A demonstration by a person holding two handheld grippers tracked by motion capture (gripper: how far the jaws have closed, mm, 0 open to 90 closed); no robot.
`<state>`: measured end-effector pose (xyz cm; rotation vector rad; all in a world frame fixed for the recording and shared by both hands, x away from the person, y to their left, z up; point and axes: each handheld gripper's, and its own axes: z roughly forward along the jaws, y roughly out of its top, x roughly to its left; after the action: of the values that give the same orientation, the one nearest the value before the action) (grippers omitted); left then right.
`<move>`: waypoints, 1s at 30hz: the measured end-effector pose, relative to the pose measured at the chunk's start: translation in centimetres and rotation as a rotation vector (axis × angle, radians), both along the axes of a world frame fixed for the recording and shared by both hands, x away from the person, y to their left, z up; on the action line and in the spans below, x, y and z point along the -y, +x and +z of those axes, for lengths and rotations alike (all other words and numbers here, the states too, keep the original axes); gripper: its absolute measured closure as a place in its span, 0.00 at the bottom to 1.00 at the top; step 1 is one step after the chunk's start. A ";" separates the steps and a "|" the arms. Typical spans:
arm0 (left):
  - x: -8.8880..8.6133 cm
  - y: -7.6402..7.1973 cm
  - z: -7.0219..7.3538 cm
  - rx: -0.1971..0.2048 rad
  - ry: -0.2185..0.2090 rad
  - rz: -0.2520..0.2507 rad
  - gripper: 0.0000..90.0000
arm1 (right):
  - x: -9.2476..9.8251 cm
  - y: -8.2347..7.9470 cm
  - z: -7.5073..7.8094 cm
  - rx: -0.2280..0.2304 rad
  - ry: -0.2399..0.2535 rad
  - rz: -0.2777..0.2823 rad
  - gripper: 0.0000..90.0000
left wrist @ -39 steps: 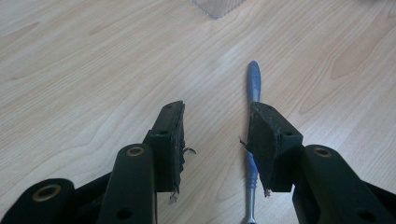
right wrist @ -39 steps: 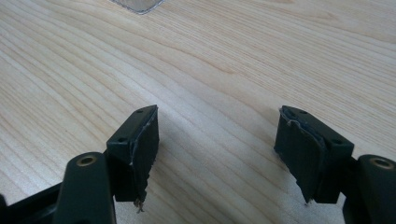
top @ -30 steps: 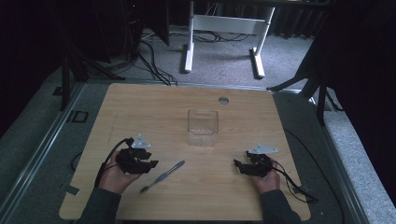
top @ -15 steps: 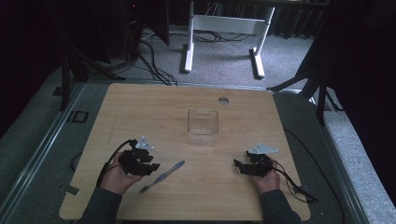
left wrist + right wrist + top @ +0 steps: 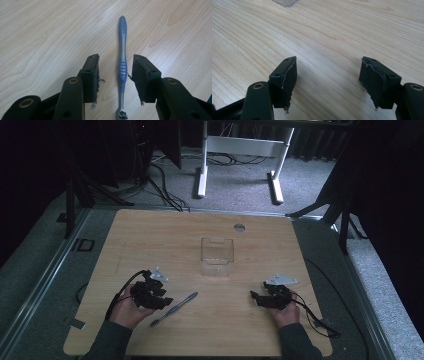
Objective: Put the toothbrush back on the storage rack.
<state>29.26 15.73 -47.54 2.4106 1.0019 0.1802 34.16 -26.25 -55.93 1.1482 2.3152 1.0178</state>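
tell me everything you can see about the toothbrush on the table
The toothbrush is slim, with a blue and grey handle that looks like plastic, ribbed grips mid-handle and a bristle head at the end nearest the left tongs. It lies flat on the wooden table, between the open jaws, which stand apart from it on both sides.

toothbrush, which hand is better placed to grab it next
Left. In the left gripper view, the left gripper has its open jaws on either side of the toothbrush handle, not yet pressing it. The right gripper sits far across the table with nothing between its jaws.
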 end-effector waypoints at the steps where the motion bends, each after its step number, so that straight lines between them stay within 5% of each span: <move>1: 0.1 0.0 0.0 -0.002 0.001 0.001 0.64 | 0.0 0.0 0.0 0.000 0.000 0.000 0.33; 30: 1.6 0.6 -0.3 -0.057 0.076 -0.032 0.65 | 0.0 0.0 0.0 0.000 0.000 0.000 0.33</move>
<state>29.82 14.17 -47.81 2.5121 0.9980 0.1411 34.16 -26.25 -55.93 1.1482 2.3151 1.0174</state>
